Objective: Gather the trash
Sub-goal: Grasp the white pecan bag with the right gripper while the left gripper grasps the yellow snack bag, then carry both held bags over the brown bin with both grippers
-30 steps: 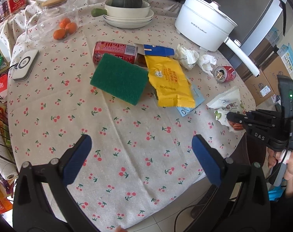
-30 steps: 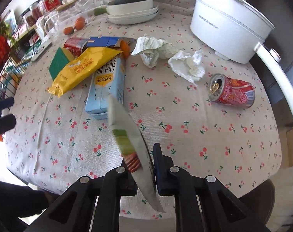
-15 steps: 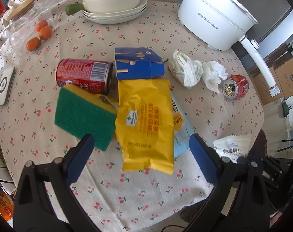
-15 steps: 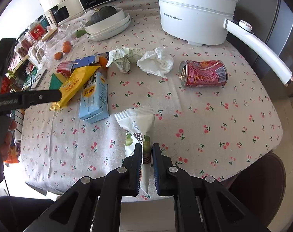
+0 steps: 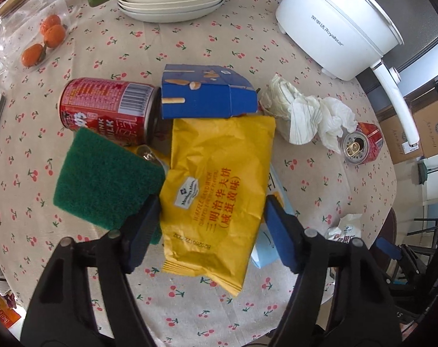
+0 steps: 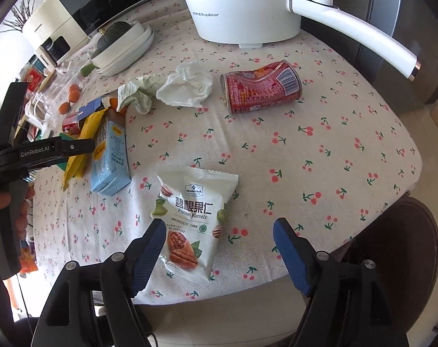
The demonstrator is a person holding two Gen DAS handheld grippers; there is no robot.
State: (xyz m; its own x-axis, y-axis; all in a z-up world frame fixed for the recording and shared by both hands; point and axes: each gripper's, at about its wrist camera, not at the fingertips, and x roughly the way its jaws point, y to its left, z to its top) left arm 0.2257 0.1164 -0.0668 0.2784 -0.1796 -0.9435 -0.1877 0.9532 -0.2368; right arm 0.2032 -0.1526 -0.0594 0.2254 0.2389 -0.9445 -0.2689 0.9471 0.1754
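The left gripper [image 5: 211, 225] is spread wide around a yellow snack bag [image 5: 216, 190] on the cherry-print table [image 5: 109, 57]. The right gripper [image 6: 219, 248], also spread, hovers over a white pecan packet [image 6: 194, 214] near the table's edge. Beyond lie crumpled tissues [image 6: 187, 85], a dented red can [image 6: 261, 91] and a white pot [image 6: 245, 14].

2 wrist views, downward (close), shared yellow packet [image 5: 216, 199]

Yellow wrapper [image 5: 216, 190], green sponge [image 5: 103, 182], 2 red cans — cream tablecloth [image 5: 190, 40] dotted with red cherries.
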